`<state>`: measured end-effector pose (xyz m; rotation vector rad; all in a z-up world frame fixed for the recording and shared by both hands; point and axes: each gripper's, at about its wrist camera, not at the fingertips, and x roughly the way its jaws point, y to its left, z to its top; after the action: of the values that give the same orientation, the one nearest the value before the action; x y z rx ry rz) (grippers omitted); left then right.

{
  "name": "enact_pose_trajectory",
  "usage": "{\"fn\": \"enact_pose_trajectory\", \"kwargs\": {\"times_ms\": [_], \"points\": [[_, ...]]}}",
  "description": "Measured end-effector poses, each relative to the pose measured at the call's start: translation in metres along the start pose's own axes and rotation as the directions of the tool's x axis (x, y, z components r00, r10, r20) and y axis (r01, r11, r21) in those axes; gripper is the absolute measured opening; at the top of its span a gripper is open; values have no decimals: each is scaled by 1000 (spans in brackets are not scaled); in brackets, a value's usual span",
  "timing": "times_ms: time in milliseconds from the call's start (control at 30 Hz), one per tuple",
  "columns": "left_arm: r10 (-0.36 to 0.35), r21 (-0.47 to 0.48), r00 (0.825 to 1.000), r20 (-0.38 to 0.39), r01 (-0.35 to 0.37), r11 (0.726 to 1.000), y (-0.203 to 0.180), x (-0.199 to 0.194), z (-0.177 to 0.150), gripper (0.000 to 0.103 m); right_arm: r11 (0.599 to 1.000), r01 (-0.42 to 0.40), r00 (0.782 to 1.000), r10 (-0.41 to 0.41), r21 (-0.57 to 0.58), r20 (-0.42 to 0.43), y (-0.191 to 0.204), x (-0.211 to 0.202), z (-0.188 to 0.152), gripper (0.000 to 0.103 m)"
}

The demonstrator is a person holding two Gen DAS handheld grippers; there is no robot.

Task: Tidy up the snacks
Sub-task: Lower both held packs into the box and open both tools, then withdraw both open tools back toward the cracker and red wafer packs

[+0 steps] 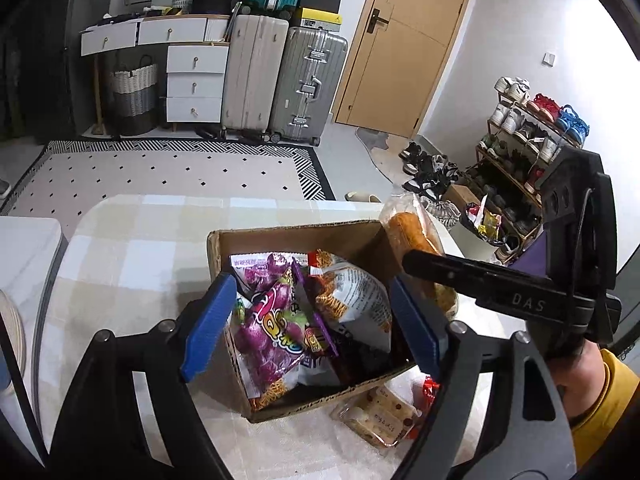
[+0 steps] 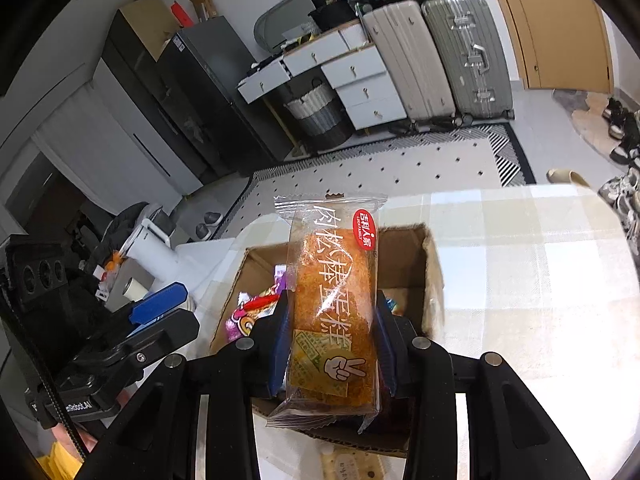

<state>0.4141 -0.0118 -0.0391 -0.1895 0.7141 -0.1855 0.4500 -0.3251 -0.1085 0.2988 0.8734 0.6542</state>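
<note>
Two tongs operate over the cardboard box [image 1: 296,240] on the checked worktop [image 1: 132,248]. Right tongs [image 2: 332,344] pinch the orange cake packet [image 2: 334,300] above the box. Left tongs [image 1: 312,324] are spread, holding nothing, over the purple snack bag [image 1: 272,320] inside the box

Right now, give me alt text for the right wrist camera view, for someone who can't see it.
The right gripper clamps a clear-wrapped orange cake bar above an open cardboard box of snack packets on a checked tablecloth. The left gripper is at the left edge; suitcases stand behind.
</note>
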Motion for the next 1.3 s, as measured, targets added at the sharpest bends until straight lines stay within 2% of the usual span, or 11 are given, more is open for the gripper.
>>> {"fn": "enact_pose_trajectory", "kwargs": {"times_ms": [267,367,433,467,600,833,1033,1133,1200,1233,1300], "points": [[-6,-7,1000,-12,6,1000,2,-11,-9,77,999,50,997,-51,-18,-61,2,17,-4,38],[-15,-7,1000,-22,15,1000,-3,-14,-13,77,996,82,995,-84,-32,-60,1,19,-6,42],[-21,-2,999,-29,21,1000,-6,-16,-18,77,994,100,994,-102,-41,-41,0,15,-6,44],[-22,-1,999,-30,22,1000,-6,-16,-20,77,994,105,994,-107,-43,-38,0,14,-6,48],[-25,2,999,-37,25,1000,-7,-19,-24,77,991,122,993,-122,-59,0,2,3,-5,49],[-13,27,1000,-12,13,1000,-20,-36,-27,77,990,82,990,-67,-117,125,23,-39,-4,50],[-9,48,1000,28,8,999,-34,-73,-38,78,979,63,978,-22,-195,207,58,-94,-24,50],[1,58,998,57,-5,998,-44,-98,-47,78,974,65,966,-6,-217,258,73,-126,-49,54],[7,58,997,79,-12,998,-50,-116,-54,80,972,68,956,1,-225,295,82,-148,-70,66],[14,58,995,99,-20,998,-53,-127,-60,80,971,78,943,2,-227,332,87,-162,-86,69],[28,56,991,131,-36,998,-57,-147,-71,81,965,97,926,2,-244,378,98,-182,-115,84]]}}
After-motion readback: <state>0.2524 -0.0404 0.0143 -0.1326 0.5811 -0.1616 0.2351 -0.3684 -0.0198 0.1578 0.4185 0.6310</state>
